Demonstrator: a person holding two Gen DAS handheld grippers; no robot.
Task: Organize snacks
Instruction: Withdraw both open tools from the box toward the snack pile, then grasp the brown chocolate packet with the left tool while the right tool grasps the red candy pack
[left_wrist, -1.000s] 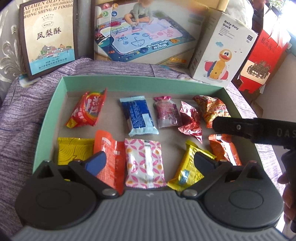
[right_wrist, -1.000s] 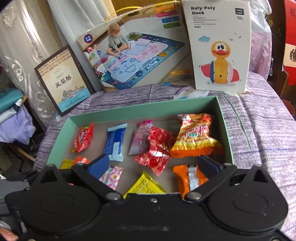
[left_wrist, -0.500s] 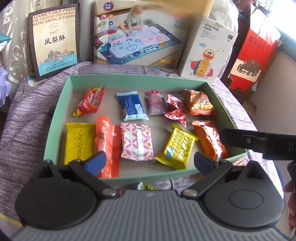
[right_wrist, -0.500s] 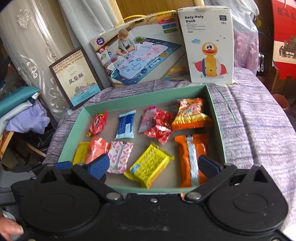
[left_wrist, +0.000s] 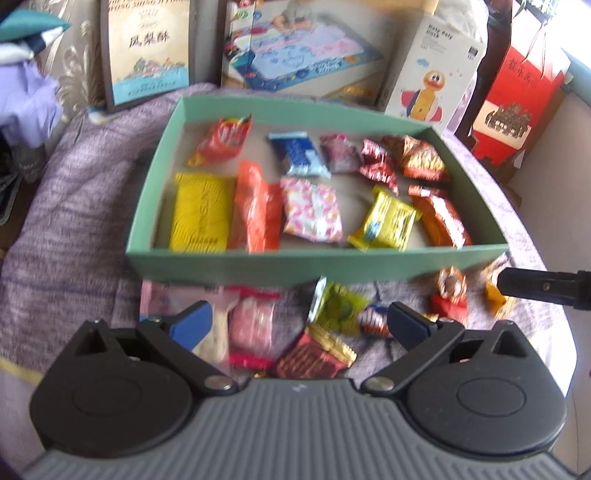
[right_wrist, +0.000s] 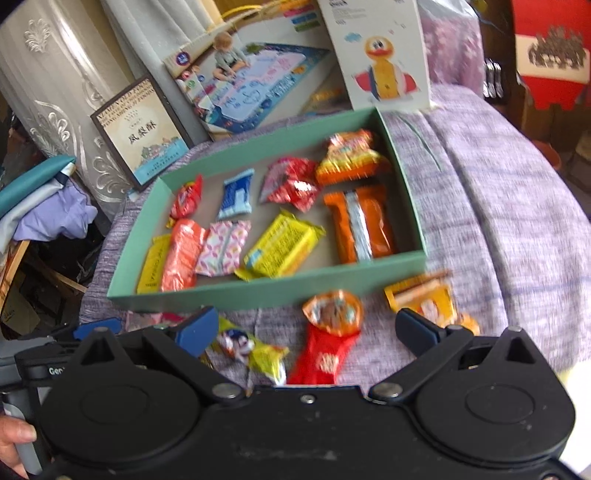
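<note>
**Left wrist and right wrist views: snacks in tray, loose snacks in front**

Left wrist view shows the left tool (left_wrist: 297, 325) with its blue-padded fingers spread wide and holding nothing. It hovers above loose snacks lying on the purple woven cloth (left_wrist: 74, 206): a pink-and-white clear packet (left_wrist: 251, 328), a dark red gold-edged packet (left_wrist: 314, 358) and a yellow-green wrapper (left_wrist: 338, 306).

Beyond these sits the shallow mint-green cardboard tray (left_wrist: 280, 264), holding two rows of wrapped snacks, among them a flat yellow packet (left_wrist: 201, 212) at the near left corner and a blue-and-white packet (left_wrist: 301, 153) in the far row.

Right wrist view shows the right tool (right_wrist: 306, 328) likewise spread and empty, above a red-and-orange wrapped snack (right_wrist: 327, 332). A yellow-orange packet (right_wrist: 423, 297) lies just beside the tray's near right corner. Both views are motion-blurred.
</note>
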